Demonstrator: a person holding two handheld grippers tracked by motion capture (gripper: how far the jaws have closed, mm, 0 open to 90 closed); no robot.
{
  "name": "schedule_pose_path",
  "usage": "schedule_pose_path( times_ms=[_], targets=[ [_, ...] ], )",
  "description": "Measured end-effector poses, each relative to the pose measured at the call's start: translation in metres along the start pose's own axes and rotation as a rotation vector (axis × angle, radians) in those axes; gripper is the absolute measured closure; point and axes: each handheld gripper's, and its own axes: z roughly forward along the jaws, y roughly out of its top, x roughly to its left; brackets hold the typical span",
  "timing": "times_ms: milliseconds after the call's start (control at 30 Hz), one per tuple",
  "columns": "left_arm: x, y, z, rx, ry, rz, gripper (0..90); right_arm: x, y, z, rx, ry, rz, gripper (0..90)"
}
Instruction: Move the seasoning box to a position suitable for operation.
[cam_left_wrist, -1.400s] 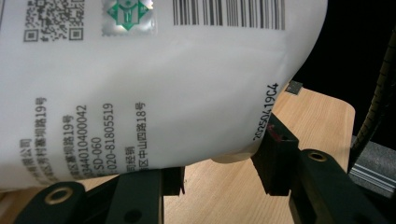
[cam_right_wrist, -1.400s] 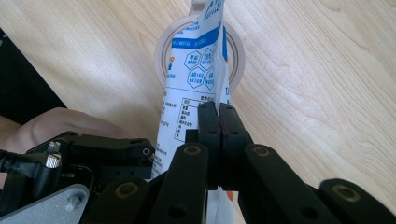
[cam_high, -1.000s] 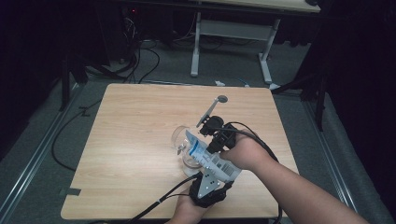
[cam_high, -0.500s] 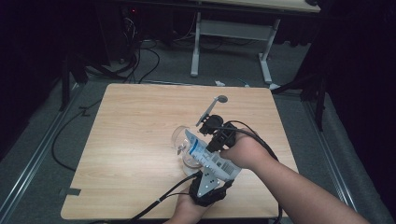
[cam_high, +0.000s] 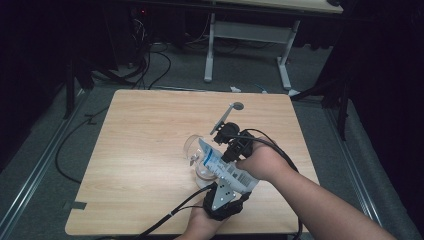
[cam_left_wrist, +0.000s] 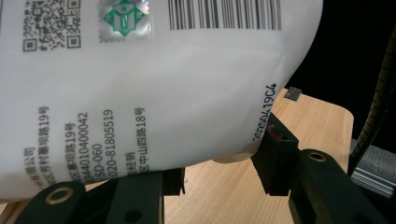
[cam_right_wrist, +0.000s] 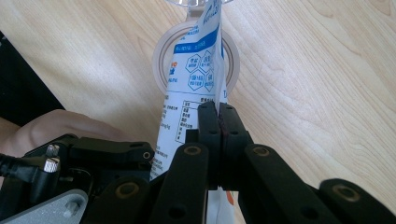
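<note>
A white pouch with blue print and a barcode is held tilted, its top corner over a clear glass that stands on the wooden table. My left gripper holds the pouch's lower end; in the left gripper view the pouch bulges between the left gripper's two jaws. My right gripper is shut on the pouch's side edge. In the right gripper view the right gripper pinches the thin pouch above the glass.
A small metal spoon lies on the table just beyond the right gripper. Cables trail from both grippers off the table's near edge. A white table frame stands on the floor beyond the far edge.
</note>
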Motion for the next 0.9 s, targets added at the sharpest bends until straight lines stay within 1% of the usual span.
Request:
schedule_pose_path(
  times_ms=[233, 600, 900],
  targets=[
    [0.0005, 0.0017, 0.0009, 0.002, -0.003, 0.001, 59.5, -0.0005, -0.0004, -0.0009, -0.004, -0.005, 0.003, 90.0],
    [0.0030, 0.0033, 0.0024, 0.001, -0.013, -0.011, 59.6, -0.0020, 0.0011, -0.0007, -0.005, -0.013, 0.001, 90.0],
    [0.0048, 0.0038, 0.0020, -0.001, -0.010, -0.012, 59.6, -0.0021, 0.0028, -0.0004, -0.008, -0.015, 0.005, 90.0]
  ],
)
